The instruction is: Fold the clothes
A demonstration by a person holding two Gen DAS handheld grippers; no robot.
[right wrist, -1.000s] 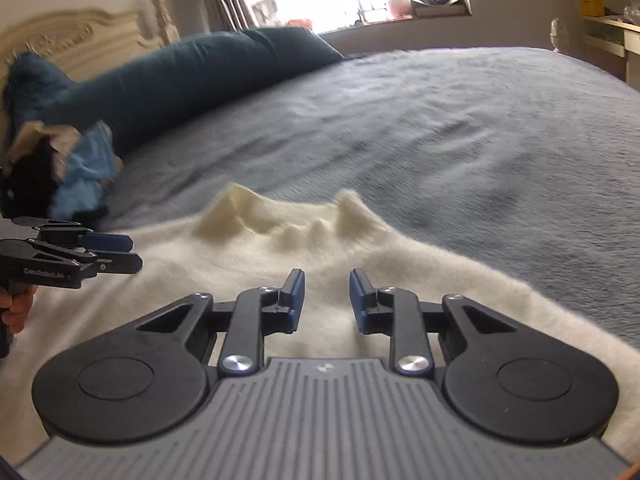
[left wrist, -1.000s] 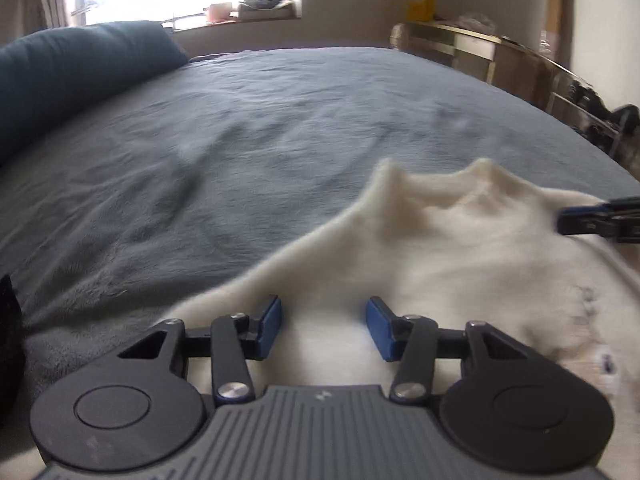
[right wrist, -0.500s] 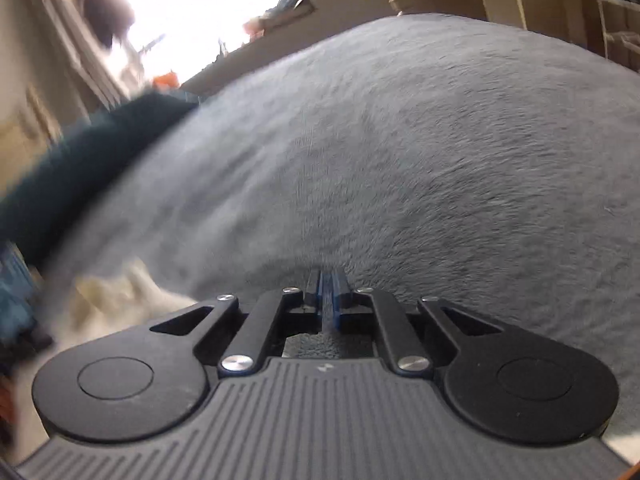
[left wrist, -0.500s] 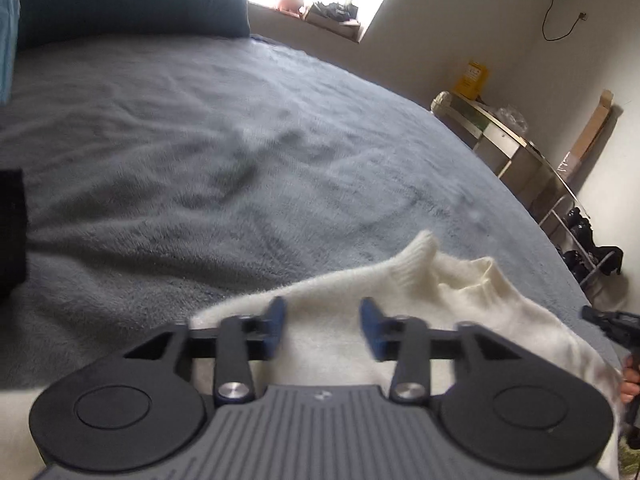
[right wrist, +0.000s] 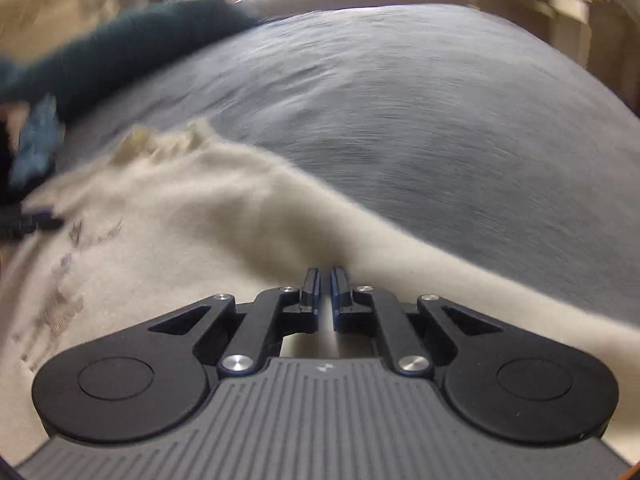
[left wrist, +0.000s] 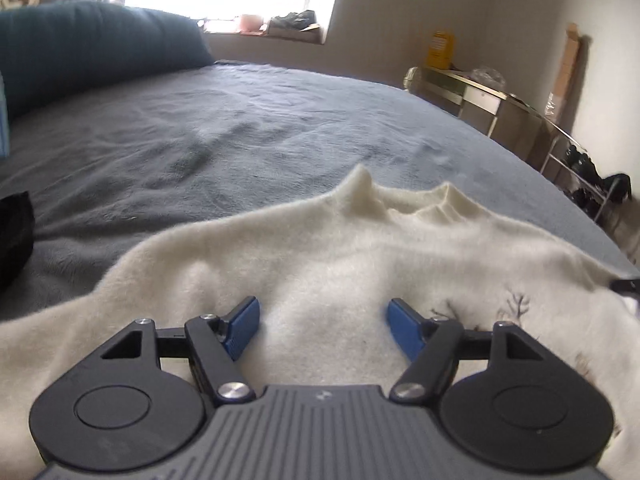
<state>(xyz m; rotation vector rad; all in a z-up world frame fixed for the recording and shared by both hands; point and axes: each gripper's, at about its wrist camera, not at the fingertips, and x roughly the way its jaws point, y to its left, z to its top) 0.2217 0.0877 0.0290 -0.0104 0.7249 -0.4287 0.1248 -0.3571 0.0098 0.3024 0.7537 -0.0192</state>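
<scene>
With the left gripper (left wrist: 322, 322) jaws wide above the fluffy cream knit sweater (left wrist: 340, 264) and the right gripper (right wrist: 324, 294) jaws narrowed almost shut at its edge, perhaps pinching it, a thin bite could slip, dropping the fold crooked onto the grey bed (right wrist: 440, 120).

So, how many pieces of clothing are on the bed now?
3 at least: a white sweater in front of both grippers, a black garment at the left edge, something light blue near the pillow. Others may be hidden.

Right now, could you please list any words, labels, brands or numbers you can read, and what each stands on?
None can be read.
Yellow box on the desk: print too small to read.
Left gripper body: small embossed mark, no letters.
Sweater: dark tree-like stitching, not text.
Right view: blurred.
</scene>
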